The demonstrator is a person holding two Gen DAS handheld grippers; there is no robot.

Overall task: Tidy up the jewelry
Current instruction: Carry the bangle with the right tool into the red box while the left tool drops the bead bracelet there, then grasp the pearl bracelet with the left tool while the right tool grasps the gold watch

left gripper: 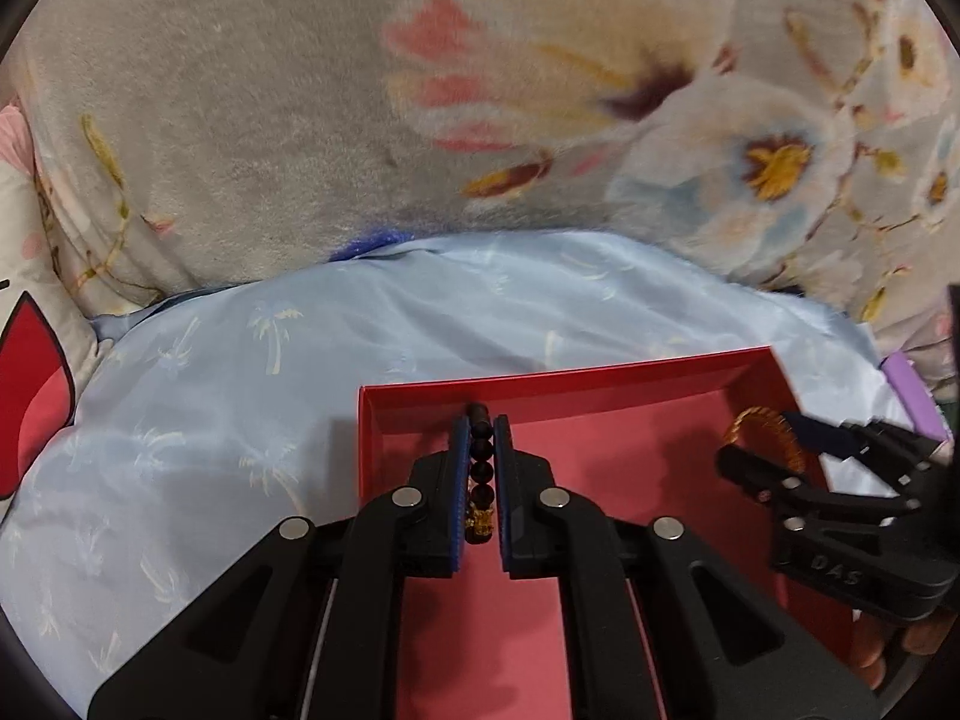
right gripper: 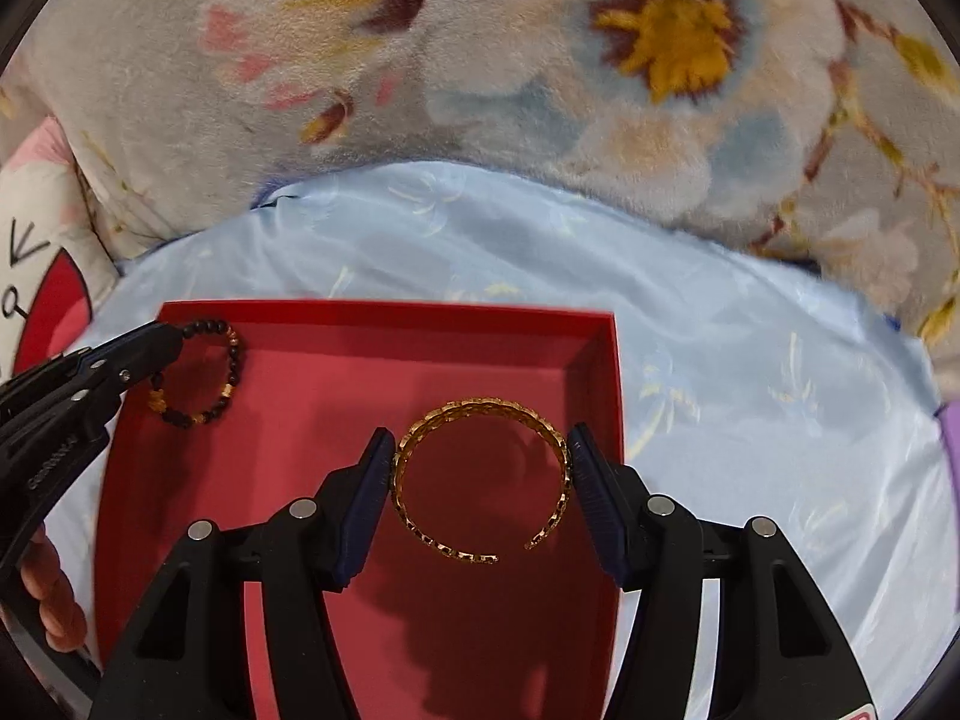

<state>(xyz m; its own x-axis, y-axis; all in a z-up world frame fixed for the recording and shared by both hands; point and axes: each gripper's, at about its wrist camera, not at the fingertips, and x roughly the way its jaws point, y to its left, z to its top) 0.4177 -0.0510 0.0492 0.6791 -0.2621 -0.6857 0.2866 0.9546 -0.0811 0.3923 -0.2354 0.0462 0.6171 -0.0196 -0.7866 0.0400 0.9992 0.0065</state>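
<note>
Red tray (right gripper: 384, 324) (gold bangle (right gripper: 480, 480)).

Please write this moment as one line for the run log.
left hand-held gripper: shut on beaded bracelet | right hand-held gripper: holds gold bangle | both over red tray

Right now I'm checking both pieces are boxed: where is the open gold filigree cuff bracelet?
The gold cuff bracelet is held between the right gripper's pads over the red box's right side, apart from the dark beaded bracelet at left.
</note>
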